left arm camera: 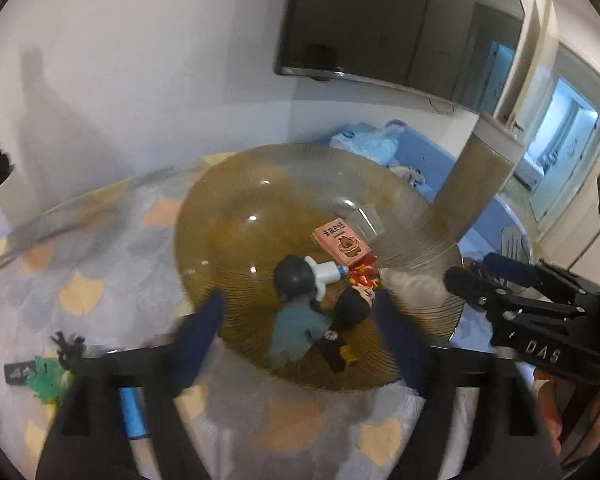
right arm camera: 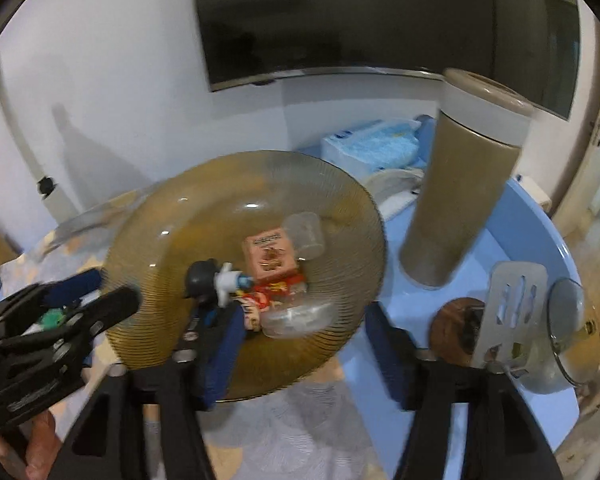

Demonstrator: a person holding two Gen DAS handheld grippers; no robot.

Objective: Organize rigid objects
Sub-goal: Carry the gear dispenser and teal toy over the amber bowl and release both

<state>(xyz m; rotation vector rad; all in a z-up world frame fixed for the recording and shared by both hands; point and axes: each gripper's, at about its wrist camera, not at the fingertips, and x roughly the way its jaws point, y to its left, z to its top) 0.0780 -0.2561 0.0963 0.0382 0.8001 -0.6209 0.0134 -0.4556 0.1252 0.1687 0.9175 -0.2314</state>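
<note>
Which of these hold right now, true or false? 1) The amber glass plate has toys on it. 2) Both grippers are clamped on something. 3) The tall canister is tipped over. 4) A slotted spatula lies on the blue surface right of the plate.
1) True: the amber glass plate carries a pink box, a dark-headed figure and other small toys.
2) False: the left gripper and right gripper both stand open, nothing pinched.
3) False: the tall canister stands upright, lid on.
4) True: the slotted spatula rests on the blue surface there.
</note>
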